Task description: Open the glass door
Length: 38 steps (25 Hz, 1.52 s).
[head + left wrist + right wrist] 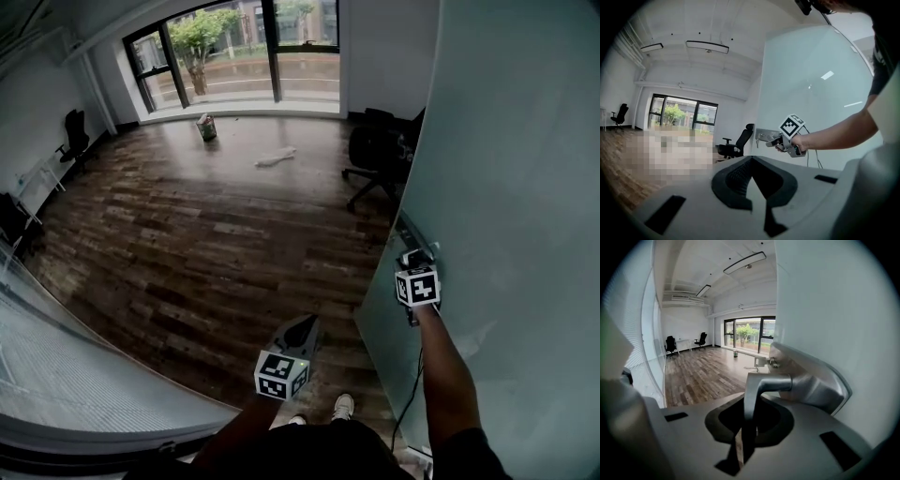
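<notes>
Glass door [506, 141] handle [761, 383] sits clamped in the right gripper [746, 427]; left gripper [757, 187] hangs closed, empty.

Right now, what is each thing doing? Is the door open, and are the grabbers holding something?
glass door: looks swung open, its edge free toward the room.
door handle: clamped between jaws.
right hand-held gripper: shut on the door handle.
left hand-held gripper: jaws together, holding nothing, away from the door.
office chair: upright, beyond the door.
</notes>
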Tool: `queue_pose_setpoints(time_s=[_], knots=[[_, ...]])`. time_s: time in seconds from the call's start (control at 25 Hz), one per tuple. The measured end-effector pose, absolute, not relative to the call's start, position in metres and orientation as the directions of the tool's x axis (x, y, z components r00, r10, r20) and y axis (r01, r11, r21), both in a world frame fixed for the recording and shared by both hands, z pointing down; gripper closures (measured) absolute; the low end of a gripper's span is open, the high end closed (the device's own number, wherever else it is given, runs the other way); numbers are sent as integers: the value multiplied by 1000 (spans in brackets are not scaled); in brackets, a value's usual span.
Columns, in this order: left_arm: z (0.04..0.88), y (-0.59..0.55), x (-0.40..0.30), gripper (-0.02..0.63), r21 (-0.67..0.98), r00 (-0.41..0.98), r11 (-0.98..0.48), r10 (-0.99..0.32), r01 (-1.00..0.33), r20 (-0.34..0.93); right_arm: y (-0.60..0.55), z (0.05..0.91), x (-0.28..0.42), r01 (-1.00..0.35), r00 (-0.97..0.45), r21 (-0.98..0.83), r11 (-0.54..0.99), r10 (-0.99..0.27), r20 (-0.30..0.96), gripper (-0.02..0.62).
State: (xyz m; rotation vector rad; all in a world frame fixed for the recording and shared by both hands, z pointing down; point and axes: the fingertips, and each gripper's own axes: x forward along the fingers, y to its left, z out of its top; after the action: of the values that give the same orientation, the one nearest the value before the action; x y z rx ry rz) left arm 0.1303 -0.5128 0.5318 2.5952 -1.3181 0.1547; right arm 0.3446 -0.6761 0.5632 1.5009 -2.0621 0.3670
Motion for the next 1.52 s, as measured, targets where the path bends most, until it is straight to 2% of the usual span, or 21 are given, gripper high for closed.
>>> queue_pose_setpoints(time_s=[0.8, 1.52], knots=[[553, -570, 217, 609, 121, 562, -550, -790, -826, 244, -747, 563, 577, -995, -17, 69, 72, -808, 589, 560], [562, -595, 246, 609, 111, 564, -556, -782, -824, 267, -760, 565, 677, -997, 74, 65, -43, -781, 620, 561]])
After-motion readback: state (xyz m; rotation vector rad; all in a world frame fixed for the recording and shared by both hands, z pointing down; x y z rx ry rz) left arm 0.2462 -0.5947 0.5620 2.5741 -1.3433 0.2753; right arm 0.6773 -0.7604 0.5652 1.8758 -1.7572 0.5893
